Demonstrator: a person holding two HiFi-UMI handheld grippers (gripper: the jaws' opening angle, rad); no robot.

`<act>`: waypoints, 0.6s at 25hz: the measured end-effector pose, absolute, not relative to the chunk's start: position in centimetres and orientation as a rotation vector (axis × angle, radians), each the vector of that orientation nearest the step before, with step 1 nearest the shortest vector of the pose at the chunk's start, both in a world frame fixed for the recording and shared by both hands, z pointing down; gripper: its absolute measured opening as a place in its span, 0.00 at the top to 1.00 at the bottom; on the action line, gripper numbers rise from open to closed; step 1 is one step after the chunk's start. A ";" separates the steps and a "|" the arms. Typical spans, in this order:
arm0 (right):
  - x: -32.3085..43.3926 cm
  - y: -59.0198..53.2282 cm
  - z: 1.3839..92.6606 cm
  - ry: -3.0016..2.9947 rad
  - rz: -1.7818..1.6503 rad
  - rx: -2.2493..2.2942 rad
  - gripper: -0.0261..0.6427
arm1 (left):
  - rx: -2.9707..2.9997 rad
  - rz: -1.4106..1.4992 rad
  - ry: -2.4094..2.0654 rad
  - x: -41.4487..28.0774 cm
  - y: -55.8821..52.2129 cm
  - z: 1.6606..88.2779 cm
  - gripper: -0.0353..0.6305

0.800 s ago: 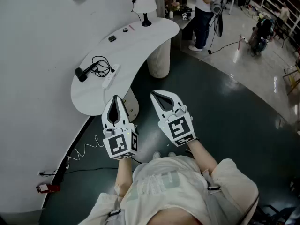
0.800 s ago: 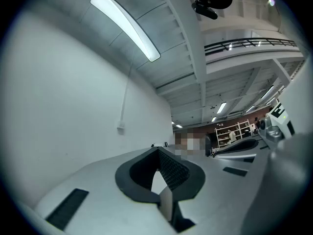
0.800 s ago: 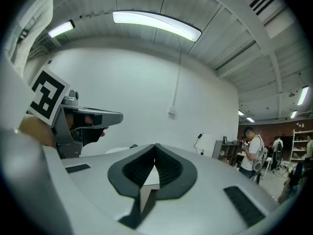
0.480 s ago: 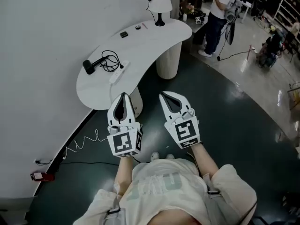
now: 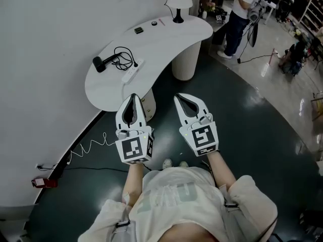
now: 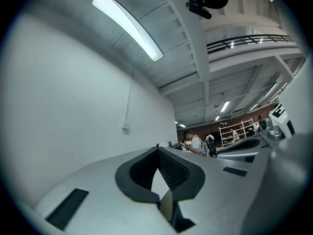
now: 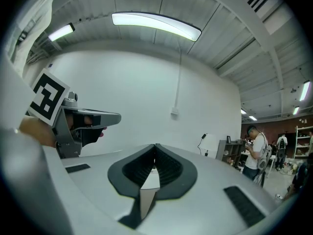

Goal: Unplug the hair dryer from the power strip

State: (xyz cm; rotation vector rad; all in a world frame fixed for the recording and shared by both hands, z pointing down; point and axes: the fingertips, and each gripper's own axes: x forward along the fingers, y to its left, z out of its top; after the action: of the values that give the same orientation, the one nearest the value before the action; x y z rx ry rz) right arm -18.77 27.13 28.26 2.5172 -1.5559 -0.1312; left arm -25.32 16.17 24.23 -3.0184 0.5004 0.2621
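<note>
Nearest: person's torso in a white T-shirt [image 5: 171,200], both forearms stretched out in front. White plastic left gripper [image 5: 133,101] and white plastic right gripper [image 5: 179,99] are held side by side over the dark green glossy floor [image 5: 242,135]. They're apart from each other, tips aimed fwd toward the table. Each gripper's own view shows its ribbed black pads pressed together at the tip w/ nothing btwn them: both clenched, both empty. Neither touches anything.

On the floor left of the grippers, a thin white coiled cable [image 5: 93,146] runs by the wall's foot. A small red item [image 5: 44,182] sits further left, too small to identify.

Just beyond the tips is a white kidney-shaped table [image 5: 166,39] on a ribbed white column [image 5: 184,62], set along the curved white wall [image 5: 50,59]. On the table's near-left end lies the black hair dryer [image 5: 101,63], flat on the top, well apart from both grippers. Its long axis runs diag.: thick end toward the near-left edge, slimmer end toward the far right. Its black cord [image 5: 122,58] loops loosely beside it and reaches the white oblong power strip [image 5: 131,71]. The strip lies just right of the dryer, approx parallel to it. Plug detail too small to make out.

Further along the top is a small dark square item [image 5: 139,30]. A white-shade table lamp on a black stem [image 5: 180,0] stands at the far end. Beyond, a standing person in white top, dark trousers [image 5: 241,14].
</note>
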 end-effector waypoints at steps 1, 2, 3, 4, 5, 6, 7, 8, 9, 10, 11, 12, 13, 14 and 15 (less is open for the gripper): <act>-18.9 27.0 28.4 -1.557 -0.126 2.519 0.93 | -3.017 0.259 0.500 -25.4 16.0 24.4 0.93; -19.0 26.8 28.5 -1.557 -0.120 2.518 0.93 | -3.017 0.259 0.499 -25.5 15.8 24.4 0.93; -19.1 26.5 28.5 -1.557 -0.116 2.514 0.93 | -3.017 0.261 0.498 -25.7 15.6 24.4 0.93; -19.2 26.2 28.6 -1.557 -0.113 2.509 0.93 | -3.017 0.264 0.497 -25.8 15.3 24.4 0.93; -19.3 25.8 28.7 -1.557 -0.110 2.506 0.93 | -3.016 0.267 0.496 -25.9 15.0 24.3 0.93; -19.4 25.4 28.7 -1.555 -0.108 2.502 0.93 | -3.014 0.269 0.496 -25.9 14.5 24.3 0.93; -19.5 24.9 28.8 -1.552 -0.108 2.498 0.93 | -3.013 0.272 0.496 -26.0 13.9 24.4 0.93; -19.6 24.5 28.9 -1.549 -0.110 2.494 0.93 | -3.013 0.276 0.496 -26.0 13.4 24.4 0.93; -19.7 24.0 28.9 -1.547 -0.113 2.491 0.93 | -3.013 0.281 0.495 -26.1 12.9 24.5 0.93; -19.8 23.6 29.0 -1.544 -0.116 2.491 0.93 | -3.014 0.286 0.493 -26.2 12.4 24.5 0.93; -19.8 23.3 29.0 -1.540 -0.117 2.493 0.93 | -3.016 0.288 0.491 -26.2 12.0 24.6 0.93; -19.8 23.1 29.0 -1.533 -0.117 2.496 0.93 | -3.019 0.289 0.488 -26.3 11.7 24.6 0.93; -19.8 23.0 29.0 -1.525 -0.116 2.501 0.93 | -3.021 0.293 0.484 -26.3 11.5 24.6 0.93; -19.6 22.8 28.9 -1.517 -0.116 2.507 0.93 | -3.019 0.300 0.479 -26.3 11.2 24.5 0.93; -19.4 22.6 28.9 -1.509 -0.117 2.515 0.93 | -3.015 0.308 0.477 -26.2 10.8 24.4 0.93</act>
State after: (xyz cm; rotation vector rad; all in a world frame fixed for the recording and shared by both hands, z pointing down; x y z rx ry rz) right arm -19.38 22.59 28.90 2.5152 -1.5088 -0.1175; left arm -26.21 10.80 24.43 -3.0151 0.4770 0.3078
